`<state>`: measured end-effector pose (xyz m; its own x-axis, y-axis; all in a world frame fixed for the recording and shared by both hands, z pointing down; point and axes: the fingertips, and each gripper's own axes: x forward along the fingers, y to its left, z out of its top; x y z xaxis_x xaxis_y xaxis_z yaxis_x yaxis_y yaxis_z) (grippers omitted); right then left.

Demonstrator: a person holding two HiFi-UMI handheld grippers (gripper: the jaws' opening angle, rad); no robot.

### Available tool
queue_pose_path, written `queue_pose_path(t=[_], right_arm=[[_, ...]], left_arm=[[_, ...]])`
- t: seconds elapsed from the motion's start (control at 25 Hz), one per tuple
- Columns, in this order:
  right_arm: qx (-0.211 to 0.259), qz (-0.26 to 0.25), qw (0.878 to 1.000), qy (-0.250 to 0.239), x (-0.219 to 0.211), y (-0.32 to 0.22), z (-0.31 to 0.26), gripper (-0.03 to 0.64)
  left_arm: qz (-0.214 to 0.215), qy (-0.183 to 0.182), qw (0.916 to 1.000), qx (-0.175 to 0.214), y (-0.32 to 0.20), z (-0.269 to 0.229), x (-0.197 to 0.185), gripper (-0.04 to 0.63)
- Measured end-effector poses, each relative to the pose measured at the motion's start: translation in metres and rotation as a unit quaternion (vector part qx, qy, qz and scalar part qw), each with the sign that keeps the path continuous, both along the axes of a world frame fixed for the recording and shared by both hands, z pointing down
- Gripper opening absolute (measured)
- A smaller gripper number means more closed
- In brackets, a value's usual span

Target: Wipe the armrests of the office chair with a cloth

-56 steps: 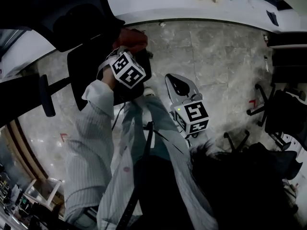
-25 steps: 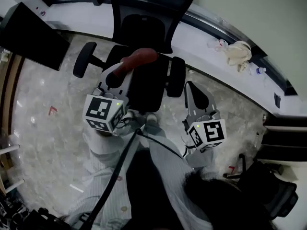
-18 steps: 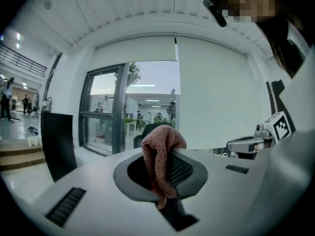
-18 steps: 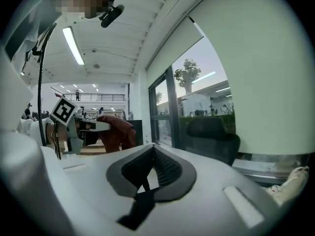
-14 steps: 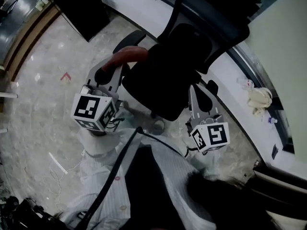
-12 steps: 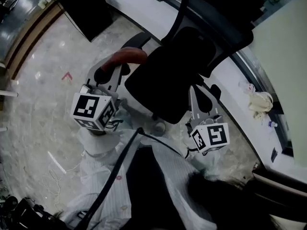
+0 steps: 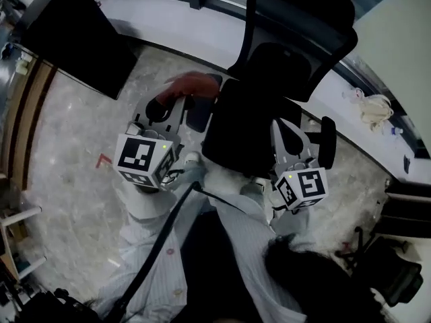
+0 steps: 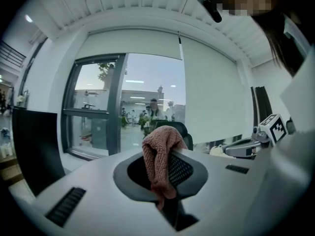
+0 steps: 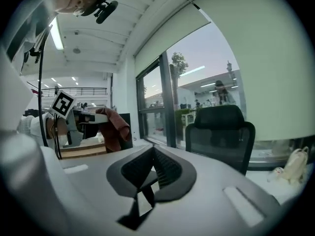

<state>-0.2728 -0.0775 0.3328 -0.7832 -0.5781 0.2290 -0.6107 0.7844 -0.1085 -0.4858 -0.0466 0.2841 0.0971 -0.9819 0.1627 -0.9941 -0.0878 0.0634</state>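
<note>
The left gripper (image 8: 167,156) has its jaws closed on a reddish-brown knitted cloth (image 8: 156,146), which bunches over the tips and hangs down between the pads. The right gripper (image 9: 152,156) has its jaws brought together with nothing between them.

In the head view the cloth lies just beside the near end of one dark padded armrest (image 7: 200,111); whether it touches cannot be told, as the cloth is blurred there. The right gripper is close to the other armrest (image 7: 328,142). The black mesh-backed office chair (image 7: 269,99) stands between the two grippers, its seat and tall back filling the space ahead of the person's pale striped sleeves (image 7: 145,247).

Beyond the chair runs a white ledge (image 7: 168,19) under a dark-framed window (image 8: 98,107) and a pale roller blind (image 8: 211,92). A cream crumpled bundle (image 7: 376,106) rests on the ledge to the right. A large black flat panel (image 7: 74,39) stands on the left, above the grey marbled floor (image 7: 74,133).

The cloth looks thick and ribbed, folded over itself, dull rust in colour.
</note>
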Motion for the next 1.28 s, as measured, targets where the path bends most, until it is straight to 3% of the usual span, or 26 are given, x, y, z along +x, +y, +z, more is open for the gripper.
queue_pose_path(t=[0.2, 0.36, 0.6, 0.84, 0.92, 1.04, 1.08, 1.16, 1.28], right_arm=[[-0.026, 0.122, 0.992, 0.0, -0.026, 0.013, 0.012, 0.002], [-0.048, 0.169, 0.984, 0.012, -0.034, 0.031, 0.027, 0.002], [-0.061, 0.203, 0.977, 0.04, -0.034, 0.048, 0.039, 0.002], [-0.078, 0.201, 0.975, 0.052, -0.045, 0.051, 0.057, 0.002], [-0.083, 0.195, 0.976, 0.048, -0.053, 0.051, 0.06, 0.002], [-0.092, 0.185, 0.978, 0.041, -0.064, 0.048, 0.071, 0.002], [-0.096, 0.182, 0.978, 0.039, -0.066, 0.047, 0.076, 0.002], [-0.103, 0.174, 0.979, 0.035, -0.072, 0.044, 0.085, 0.002], [-0.112, 0.166, 0.98, 0.024, -0.077, 0.035, 0.096, 0.002]], left_arm=[[0.13, 0.0, 0.9913, -0.022, -0.038, 0.014, -0.019, 0.034], [0.186, -0.003, 0.9818, -0.039, -0.047, 0.034, -0.014, 0.034], [0.236, -0.015, 0.9691, -0.071, -0.03, 0.082, -0.003, 0.034], [0.242, -0.033, 0.9621, -0.122, -0.012, 0.13, -0.013, 0.034], [0.248, -0.056, 0.957, -0.139, -0.01, 0.143, -0.016, 0.034], [0.281, -0.113, 0.9384, -0.167, -0.002, 0.173, -0.014, 0.034], [0.298, -0.141, 0.9275, -0.176, 0.003, 0.186, -0.01, 0.034], [0.338, -0.203, 0.898, -0.196, 0.015, 0.214, -0.002, 0.034], [0.387, -0.252, 0.8591, -0.221, 0.032, 0.255, 0.015, 0.034]])
